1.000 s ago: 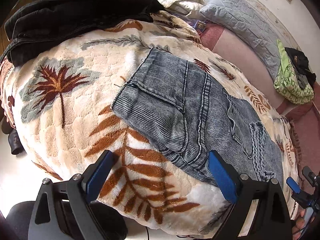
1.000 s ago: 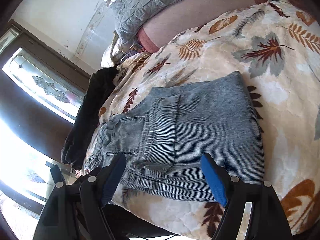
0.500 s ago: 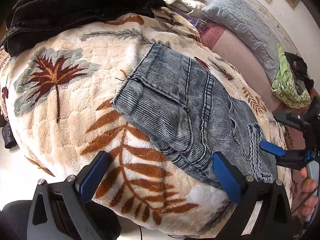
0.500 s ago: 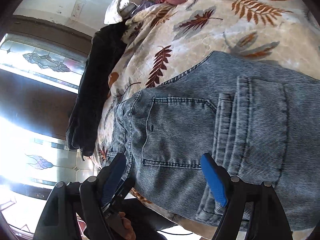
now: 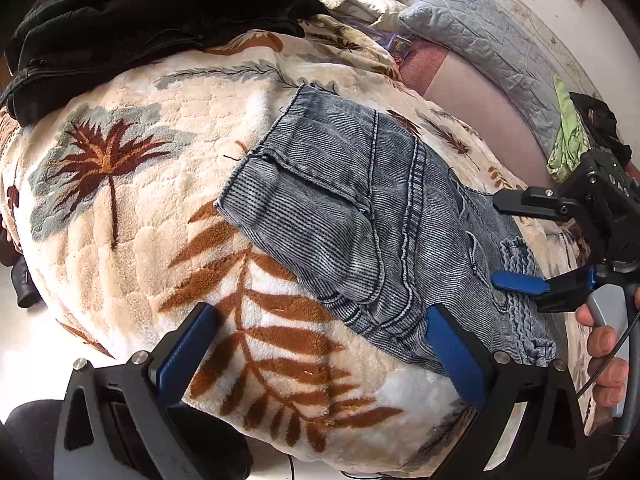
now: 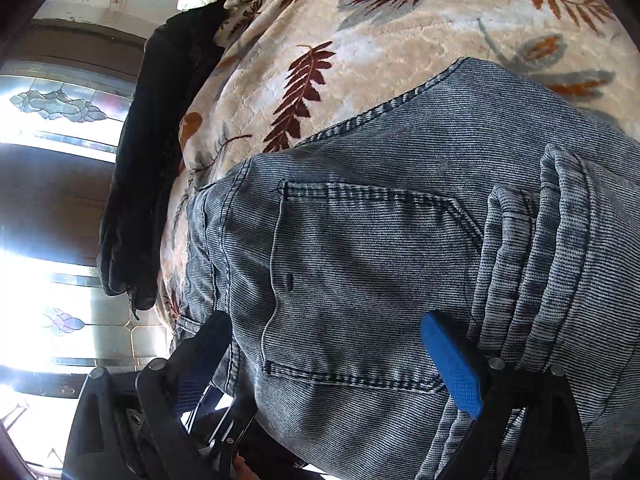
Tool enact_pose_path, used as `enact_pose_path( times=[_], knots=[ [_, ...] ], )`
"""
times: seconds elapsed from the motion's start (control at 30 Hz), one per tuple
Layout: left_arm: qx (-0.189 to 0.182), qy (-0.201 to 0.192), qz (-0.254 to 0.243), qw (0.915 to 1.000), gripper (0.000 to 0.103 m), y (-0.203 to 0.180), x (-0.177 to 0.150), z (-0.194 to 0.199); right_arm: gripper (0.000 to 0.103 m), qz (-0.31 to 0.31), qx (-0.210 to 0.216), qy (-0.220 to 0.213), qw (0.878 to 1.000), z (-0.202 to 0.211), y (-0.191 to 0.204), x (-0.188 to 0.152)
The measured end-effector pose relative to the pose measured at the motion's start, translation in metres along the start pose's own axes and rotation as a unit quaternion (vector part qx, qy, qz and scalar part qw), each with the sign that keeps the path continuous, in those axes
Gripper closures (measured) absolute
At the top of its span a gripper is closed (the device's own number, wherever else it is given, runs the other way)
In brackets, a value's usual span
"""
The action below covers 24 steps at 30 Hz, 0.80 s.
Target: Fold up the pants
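Covering the bed, a cream blanket [image 5: 132, 208] with leaf prints is carrying everything. Along its far left edge a black jacket [image 5: 152, 20] is lying. Lower down, the left gripper [image 5: 316, 356] is hovering with its jaws wide apart, nothing between them. Folded blue jeans [image 5: 360, 216] are lying mid-blanket. At the right, the right gripper [image 5: 506, 242] is hanging over the jeans' waistband end, its jaws opening, denim beneath them, unpinched.

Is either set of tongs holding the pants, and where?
Neither. The left tongs gape open over the blanket; the right tongs are opening above the pants.
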<state>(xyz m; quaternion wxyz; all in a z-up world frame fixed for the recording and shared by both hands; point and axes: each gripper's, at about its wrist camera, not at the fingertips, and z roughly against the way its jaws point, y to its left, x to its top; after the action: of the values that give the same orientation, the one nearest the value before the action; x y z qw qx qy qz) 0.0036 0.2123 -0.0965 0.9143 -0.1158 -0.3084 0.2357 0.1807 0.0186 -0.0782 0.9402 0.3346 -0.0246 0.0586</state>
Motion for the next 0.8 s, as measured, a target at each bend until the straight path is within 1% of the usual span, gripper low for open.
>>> enact_pose_path(
  times=[0.07,0.13,0.2,0.27,0.3,0.37,0.4,0.43,0.53,0.6,0.63,0.67,0.7,0.77,0.8],
  knots=[
    [-0.003,0.000,0.000,1.0000,0.000,0.000,0.000,0.000,0.006,0.009,0.010,-0.015,1.000,0.009,0.006,0.003],
    [-0.004,0.001,0.002,1.0000,0.000,0.001,0.001,0.000,0.006,0.014,0.003,-0.024,1.000,0.013,0.010,0.007],
    [-0.005,0.002,0.003,1.0000,0.000,0.001,0.001,0.000,0.006,0.003,-0.002,-0.023,1.000,0.011,0.006,0.013],
    [-0.009,0.000,0.005,0.9999,0.000,0.002,0.002,0.002,0.006,-0.011,0.005,-0.027,1.000,0.010,0.000,0.020],
    [-0.013,-0.007,0.008,0.9999,0.000,0.004,0.003,0.007,0.006,-0.015,0.009,-0.032,0.999,0.014,-0.001,0.025],
    [-0.018,-0.043,0.013,0.9988,0.000,0.006,0.004,0.021,0.006,-0.010,0.011,-0.050,0.999,0.025,-0.001,0.036],
    [-0.017,-0.063,0.015,0.9978,0.000,0.008,0.005,0.028,0.006,-0.003,0.006,-0.061,0.998,0.032,0.002,0.042],
    [-0.021,-0.079,0.015,0.9965,0.000,0.008,0.006,0.034,0.006,0.008,-0.007,-0.069,0.998,0.039,0.003,0.049],
    [-0.051,-0.125,0.014,0.9908,0.000,0.005,0.009,0.050,0.006,0.035,-0.062,-0.090,0.993,0.060,-0.001,0.070],
    [-0.068,-0.150,-0.002,0.9864,0.000,-0.008,0.015,0.056,0.006,0.060,-0.112,-0.090,0.988,0.065,-0.006,0.087],
    [-0.080,-0.152,-0.016,0.9850,0.000,-0.019,0.021,0.056,0.007,0.076,-0.146,-0.085,0.983,0.064,-0.010,0.095],
    [-0.087,-0.148,-0.035,0.9845,0.000,-0.031,0.028,0.055,0.013,0.089,-0.176,-0.080,0.977,0.061,-0.014,0.103],
    [-0.087,-0.140,-0.052,0.9849,0.000,-0.044,0.035,0.053,0.017,0.093,-0.187,-0.072,0.975,0.058,-0.020,0.110],
    [-0.089,-0.130,-0.076,0.9845,0.000,-0.064,0.048,0.046,0.040,0.094,-0.173,-0.045,0.979,0.048,-0.031,0.120],
    [-0.086,-0.126,-0.082,0.9848,0.000,-0.071,0.055,0.041,0.042,0.103,-0.178,-0.037,0.978,0.043,-0.031,0.123]
  ],
)
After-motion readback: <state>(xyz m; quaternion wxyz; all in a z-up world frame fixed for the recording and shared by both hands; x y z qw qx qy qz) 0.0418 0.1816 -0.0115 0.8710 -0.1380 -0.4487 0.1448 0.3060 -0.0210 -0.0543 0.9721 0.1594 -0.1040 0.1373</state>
